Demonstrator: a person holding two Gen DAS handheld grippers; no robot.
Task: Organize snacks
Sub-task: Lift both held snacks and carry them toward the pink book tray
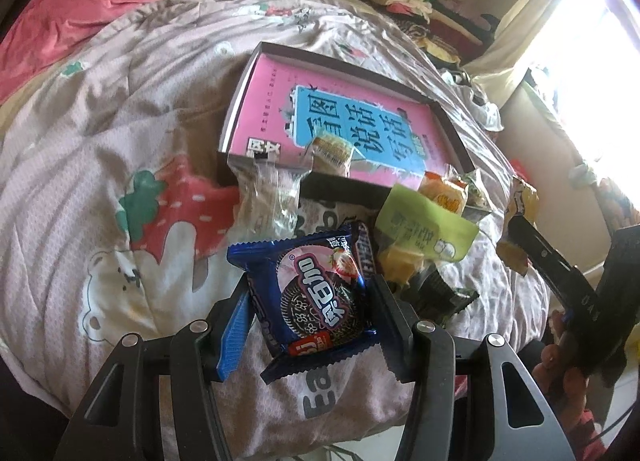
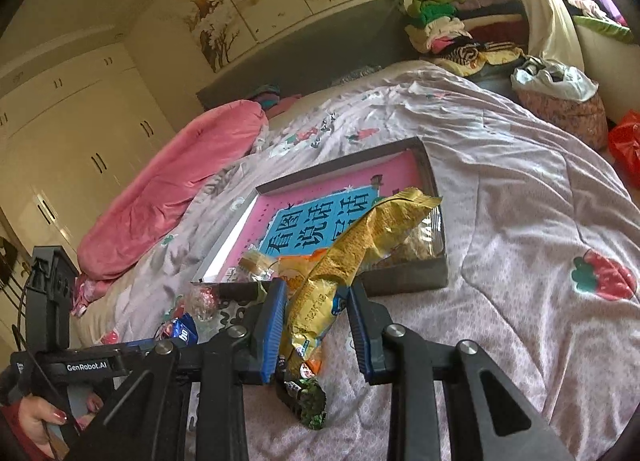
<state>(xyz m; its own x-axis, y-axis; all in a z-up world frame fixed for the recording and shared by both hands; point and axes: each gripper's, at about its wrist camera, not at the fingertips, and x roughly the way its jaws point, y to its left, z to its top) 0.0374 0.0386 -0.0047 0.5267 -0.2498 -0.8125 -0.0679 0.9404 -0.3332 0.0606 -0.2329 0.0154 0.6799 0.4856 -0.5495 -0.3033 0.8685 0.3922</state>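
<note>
Left gripper (image 1: pixel 310 313) clamps a flat Oreo packet (image 1: pixel 316 301); right gripper (image 2: pixel 316 325) pinches a gold wrapper (image 2: pixel 360 245) lengthwise, pointing away.

Blue cookie packet (image 1: pixel 316 297) sat flat between my left gripper's pads. Crumpled yellow snack bag (image 2: pixel 352 257) hung upright in my right. Dark shallow box (image 1: pixel 452 129) lay on the quilt, one small wrapped snack (image 1: pixel 330 151) inside; green packet (image 1: pixel 428 229) and others lay just in front of it.

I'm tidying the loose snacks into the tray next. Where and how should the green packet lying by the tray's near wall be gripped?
Grip the green packet by its flat printed end, which juts free toward the quilt. Come from above on that side, jaws across its thin face; the other end crowds against an orange-yellow snack and the tray.
</note>
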